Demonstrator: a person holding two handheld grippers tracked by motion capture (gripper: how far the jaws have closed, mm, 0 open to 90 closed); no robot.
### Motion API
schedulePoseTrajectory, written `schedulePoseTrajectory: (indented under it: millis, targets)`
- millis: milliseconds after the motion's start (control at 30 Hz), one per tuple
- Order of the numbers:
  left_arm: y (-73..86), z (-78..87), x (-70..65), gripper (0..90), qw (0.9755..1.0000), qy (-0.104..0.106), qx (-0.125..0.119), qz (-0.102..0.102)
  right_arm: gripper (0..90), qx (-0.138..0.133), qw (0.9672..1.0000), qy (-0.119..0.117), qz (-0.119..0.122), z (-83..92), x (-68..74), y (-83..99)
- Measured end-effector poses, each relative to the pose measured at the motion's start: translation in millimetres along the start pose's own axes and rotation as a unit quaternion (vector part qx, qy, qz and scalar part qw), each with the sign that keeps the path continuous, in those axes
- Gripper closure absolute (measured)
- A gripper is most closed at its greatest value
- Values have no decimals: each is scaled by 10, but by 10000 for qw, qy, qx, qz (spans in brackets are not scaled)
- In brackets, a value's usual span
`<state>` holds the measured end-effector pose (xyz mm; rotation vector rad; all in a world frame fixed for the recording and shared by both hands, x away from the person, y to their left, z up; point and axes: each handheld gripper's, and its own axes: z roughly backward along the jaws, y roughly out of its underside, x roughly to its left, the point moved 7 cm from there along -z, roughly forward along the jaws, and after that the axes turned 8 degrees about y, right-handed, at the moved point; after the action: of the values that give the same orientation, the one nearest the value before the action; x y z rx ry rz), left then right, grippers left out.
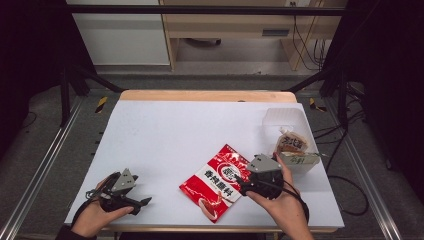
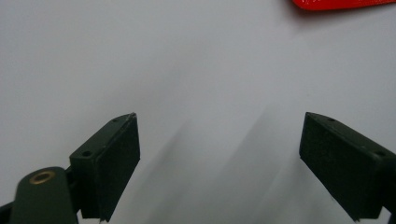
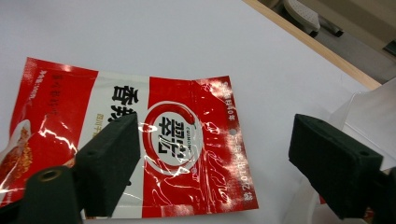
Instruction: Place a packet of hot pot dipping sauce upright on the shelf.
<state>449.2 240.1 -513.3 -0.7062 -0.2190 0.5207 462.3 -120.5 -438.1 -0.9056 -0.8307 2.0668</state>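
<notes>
A red and white snack packet [image 1: 216, 182] lies flat on the white table [image 1: 170, 135], front of centre. In the right gripper view the packet [image 3: 187, 154] lies just under and ahead of my right gripper [image 3: 215, 140], whose jaws stand wide apart with nothing between them. From above, that right gripper [image 1: 245, 184] hangs at the packet's right edge. My left gripper [image 1: 142, 204] rests near the front left of the table, also open, with bare table between its jaws [image 2: 219, 140]. A corner of the red packet [image 2: 341, 3] peeks in at the top of the left gripper view.
A clear plastic bin [image 1: 290, 125] stands at the table's right side with a brown wrapped item [image 1: 292, 144] inside. Its wall [image 3: 369, 107] shows beside my right jaw. The table's wooden far edge [image 1: 205, 95] borders a gap to the floor.
</notes>
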Motion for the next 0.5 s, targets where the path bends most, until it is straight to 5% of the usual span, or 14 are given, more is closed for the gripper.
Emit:
schedulePoseTrajectory:
  millis: [267, 500]
  targets:
    - [-65, 16, -35, 144, 9999, -24, -160, -55, 273, -229, 9971, 148, -711, -197, -8, 119]
    - [-89, 2, -59, 154, 9998, -37, -156, -115, 238, 54, 9958, 108, -908, -280, 17, 330]
